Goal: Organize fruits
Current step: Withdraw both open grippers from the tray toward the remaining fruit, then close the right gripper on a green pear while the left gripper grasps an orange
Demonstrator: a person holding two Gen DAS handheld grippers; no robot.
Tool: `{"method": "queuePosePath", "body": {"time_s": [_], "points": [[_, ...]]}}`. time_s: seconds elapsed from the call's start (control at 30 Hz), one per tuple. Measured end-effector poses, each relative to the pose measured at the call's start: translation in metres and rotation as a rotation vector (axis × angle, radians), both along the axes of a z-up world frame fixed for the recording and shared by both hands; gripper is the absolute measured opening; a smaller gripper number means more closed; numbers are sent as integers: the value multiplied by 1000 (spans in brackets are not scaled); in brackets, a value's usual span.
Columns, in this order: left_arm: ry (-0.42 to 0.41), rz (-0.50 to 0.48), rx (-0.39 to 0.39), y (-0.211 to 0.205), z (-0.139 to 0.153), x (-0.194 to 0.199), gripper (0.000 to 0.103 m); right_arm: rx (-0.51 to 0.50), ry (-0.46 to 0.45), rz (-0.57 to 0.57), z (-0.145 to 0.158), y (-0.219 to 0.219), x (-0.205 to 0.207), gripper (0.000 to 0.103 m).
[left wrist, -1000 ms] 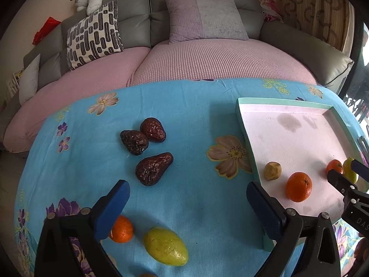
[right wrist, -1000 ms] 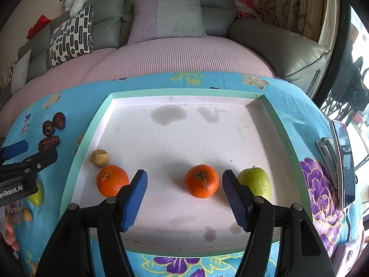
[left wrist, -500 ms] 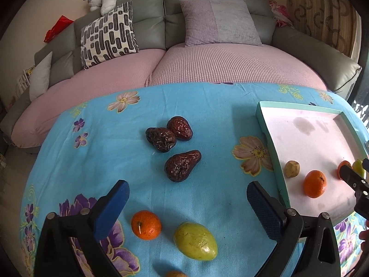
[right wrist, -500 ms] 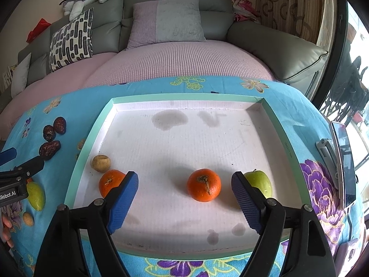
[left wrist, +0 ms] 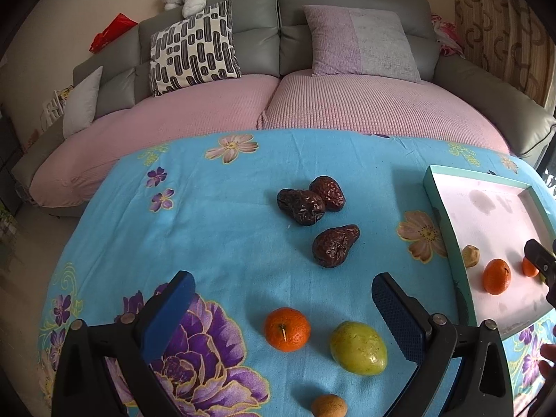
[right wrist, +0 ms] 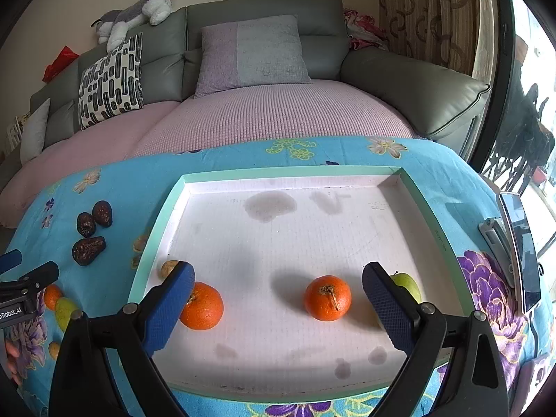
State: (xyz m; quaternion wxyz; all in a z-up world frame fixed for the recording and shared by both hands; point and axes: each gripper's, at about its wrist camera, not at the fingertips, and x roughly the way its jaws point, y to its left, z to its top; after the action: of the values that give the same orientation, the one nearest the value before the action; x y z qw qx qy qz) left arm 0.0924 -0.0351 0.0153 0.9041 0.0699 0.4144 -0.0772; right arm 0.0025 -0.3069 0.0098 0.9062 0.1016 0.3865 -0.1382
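Note:
My left gripper (left wrist: 281, 295) is open and empty above the blue cloth. Just beyond it lie an orange (left wrist: 287, 329), a yellow-green fruit (left wrist: 358, 347) and a small tan fruit (left wrist: 328, 406). Three dark red dates (left wrist: 335, 246) lie farther off. My right gripper (right wrist: 278, 285) is open and empty over the white tray (right wrist: 278, 173). In the tray lie two oranges (right wrist: 327, 297) (right wrist: 205, 305), a green apple (right wrist: 408, 285) behind the right finger, and a small tan fruit (right wrist: 168, 267).
A phone on a stand (right wrist: 519, 246) is at the table's right edge. A grey and pink sofa (left wrist: 347, 118) with cushions runs along the far side of the table. The tray shows at the right in the left wrist view (left wrist: 438, 201).
My left gripper has drawn back and to the left, so the loose orange and yellow-green fruit show between its fingers. My right gripper has pulled back from the tray's oranges and opened wider.

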Motion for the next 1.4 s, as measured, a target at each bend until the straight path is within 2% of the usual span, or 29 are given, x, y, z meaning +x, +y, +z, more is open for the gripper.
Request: {"method": "queuePosePath", "body": {"time_s": [0.23,0.37,0.6,0.7,0.83,0.97,1.07,1.13,1.27,1.4], "points": [[-16,90,-37,40,10,0,103,36,-19,77,3,20,9,98],[-15,125,-86,61,14,-1,103,10,-25,118,6,38,15,98],[-6,153,-121,79,14,-9,103,78,-66,211,15,67,20,97],[4,164,-126,84,11,-13,103,75,-61,253,16,85,22,97],[36,185,-171,92,4,-12,103,59,-37,316,12,107,27,97],[50,193,-169,93,-1,-12,103,70,-14,369,7,126,30,97],[60,184,-178,91,-5,-11,103,71,6,417,2,139,33,92],[78,179,-193,89,-10,-7,103,83,24,440,-2,145,35,72],[139,173,-226,87,-26,1,101,99,66,475,-11,156,38,71],[160,184,-257,88,-33,4,99,105,101,514,-19,167,38,70]]}}
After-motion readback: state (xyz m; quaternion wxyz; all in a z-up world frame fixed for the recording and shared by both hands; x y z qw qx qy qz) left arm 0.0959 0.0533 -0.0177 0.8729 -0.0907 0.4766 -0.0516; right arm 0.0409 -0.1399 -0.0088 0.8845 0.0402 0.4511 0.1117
